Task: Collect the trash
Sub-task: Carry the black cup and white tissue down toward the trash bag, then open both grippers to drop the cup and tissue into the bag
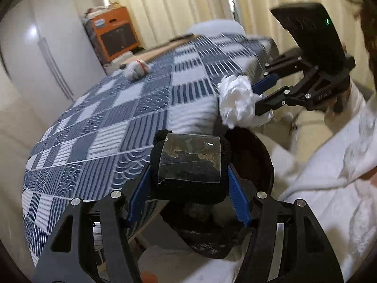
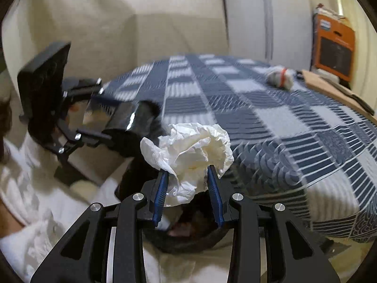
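Note:
My right gripper point(image 2: 188, 168) is shut on a crumpled white tissue point(image 2: 188, 148) and holds it in the air beside the table edge, over a black bag's mouth point(image 2: 190, 231). In the left wrist view the same tissue point(image 1: 238, 101) sits in the right gripper point(image 1: 258, 94). My left gripper point(image 1: 188, 172) is shut on the black bag's taped, fuzzy rim point(image 1: 190, 165) and holds the bag point(image 1: 249, 160) open just off the table edge. A second wad of trash with a red band point(image 1: 137, 69) lies far across the table; it also shows in the right wrist view point(image 2: 281, 76).
The table wears a blue and white patterned cloth point(image 1: 106, 129). An orange box point(image 1: 113, 33) stands beyond it by a white cabinet point(image 1: 35, 54). A wooden board point(image 2: 329, 89) lies at the far table edge. The person in a white robe point(image 1: 329, 176) is close on the right.

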Available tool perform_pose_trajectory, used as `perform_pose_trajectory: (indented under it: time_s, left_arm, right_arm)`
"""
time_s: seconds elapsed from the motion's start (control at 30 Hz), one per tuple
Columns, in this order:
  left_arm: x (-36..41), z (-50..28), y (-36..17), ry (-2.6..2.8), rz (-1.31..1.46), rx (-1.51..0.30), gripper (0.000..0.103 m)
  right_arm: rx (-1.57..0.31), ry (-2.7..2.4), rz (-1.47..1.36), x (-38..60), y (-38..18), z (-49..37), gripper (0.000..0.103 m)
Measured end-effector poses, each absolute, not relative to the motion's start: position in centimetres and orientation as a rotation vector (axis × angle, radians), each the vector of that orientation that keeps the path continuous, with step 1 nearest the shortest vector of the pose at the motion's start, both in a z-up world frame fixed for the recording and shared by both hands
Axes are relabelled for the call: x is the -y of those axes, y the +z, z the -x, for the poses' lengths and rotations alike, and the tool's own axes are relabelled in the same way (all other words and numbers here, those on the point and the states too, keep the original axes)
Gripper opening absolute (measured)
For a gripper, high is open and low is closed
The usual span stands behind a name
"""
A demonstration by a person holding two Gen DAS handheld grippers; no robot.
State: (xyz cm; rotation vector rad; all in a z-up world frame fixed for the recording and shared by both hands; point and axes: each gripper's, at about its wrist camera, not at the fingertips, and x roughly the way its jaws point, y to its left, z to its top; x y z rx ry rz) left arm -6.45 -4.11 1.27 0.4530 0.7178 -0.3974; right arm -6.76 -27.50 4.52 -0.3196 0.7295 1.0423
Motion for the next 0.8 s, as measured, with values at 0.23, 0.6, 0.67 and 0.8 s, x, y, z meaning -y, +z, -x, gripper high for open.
perform_pose_trajectory:
  time_s: [0.23, 0.6, 0.67, 0.8]
  left_arm:
    - [5.7, 5.5, -1.4, -0.503, -0.505, -0.834, 0.063]
    - [6.8, 2.3, -6.6, -0.548, -0.509, -1.047, 0.063]
    - [6.6, 1.7, -7.1, -0.547, -0.500, -1.071, 0.063]
    - [6.3, 0.7, -8.4, -0.546, -0.509, -1.112, 0.063]
  right_arm:
    - [-0.819, 1.050, 0.440, 25.9, 1.7, 7.5, 0.032]
    - [-0.925, 1.041, 0.532, 23.5, -3.3, 6.6, 0.033]
    - [-0.936, 1.034, 0.544, 23.3, -4.0, 6.3, 0.033]
    - [-0.961, 1.017, 0.590, 22.6, -5.5, 5.7, 0.033]
